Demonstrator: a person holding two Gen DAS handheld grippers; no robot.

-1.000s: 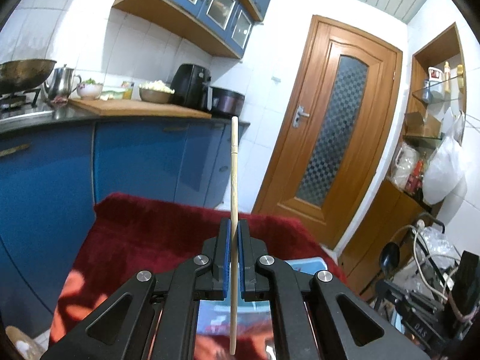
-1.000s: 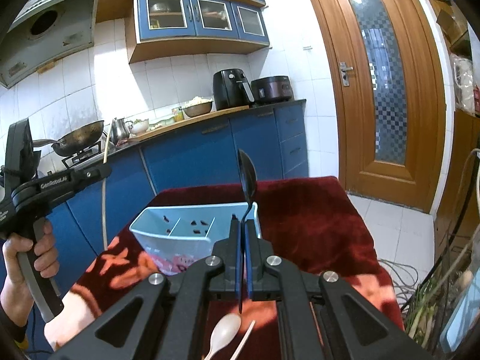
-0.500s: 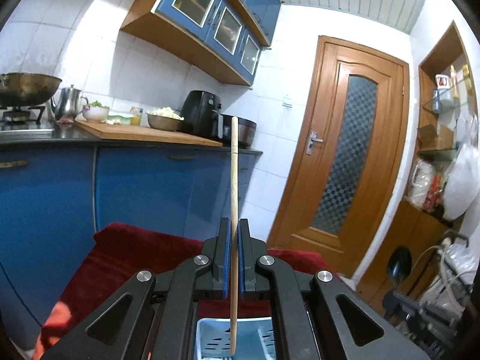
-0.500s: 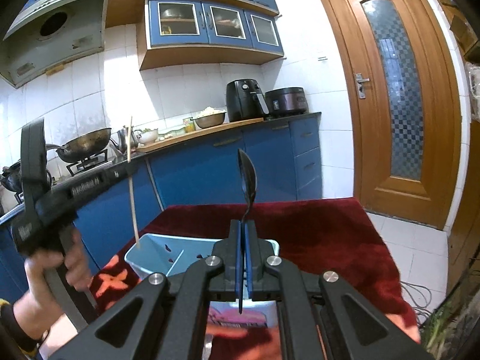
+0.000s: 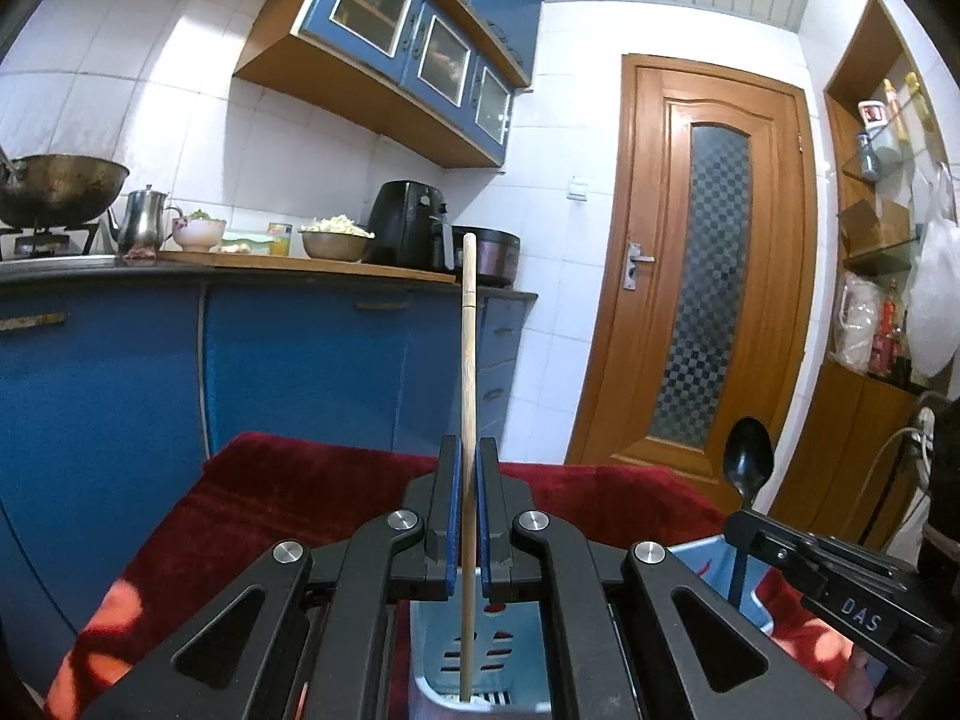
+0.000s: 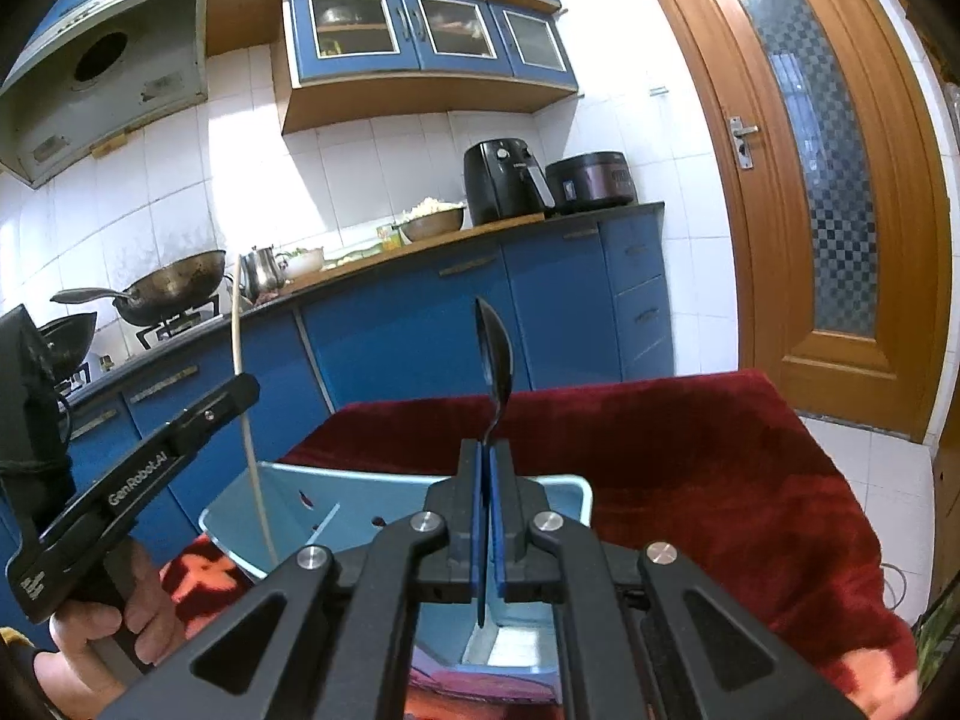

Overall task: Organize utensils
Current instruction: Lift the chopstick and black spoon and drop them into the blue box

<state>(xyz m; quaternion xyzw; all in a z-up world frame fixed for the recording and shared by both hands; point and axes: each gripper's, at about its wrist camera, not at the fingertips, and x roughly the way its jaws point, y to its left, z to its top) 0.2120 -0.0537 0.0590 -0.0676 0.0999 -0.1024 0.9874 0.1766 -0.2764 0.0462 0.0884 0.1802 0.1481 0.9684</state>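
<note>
**Dropping a stick and a spoon into the blue box**

Holding two things right now, one in each hand. My left tongs (image 5: 467, 516) are squeezed tight on a thin wooden chopstick (image 5: 467, 396). It stands almost straight up, and its low end hangs just under the tongs, inside the blue box (image 5: 480, 654). My right tongs (image 6: 485, 510) are squeezed tight on a black spoon (image 6: 493, 354). The round part sticks up above the tongs and the handle tip points down into the same box (image 6: 282, 492).

I think the chopstick is very light and stiff, and smooth too, so it could slip or tip if I let go too soon. Holding it near the middle keeps it straight. The spoon looks hard and light, and it is top-heavy with the bowl up, so the thin handle is the best place to pinch.

The box has thin walls and a divider inside. It sits on the red cloth (image 6: 690, 450) over the surface. Both tongs are close together above it, so I must not bump them. There is lots of open room above the box.
</note>
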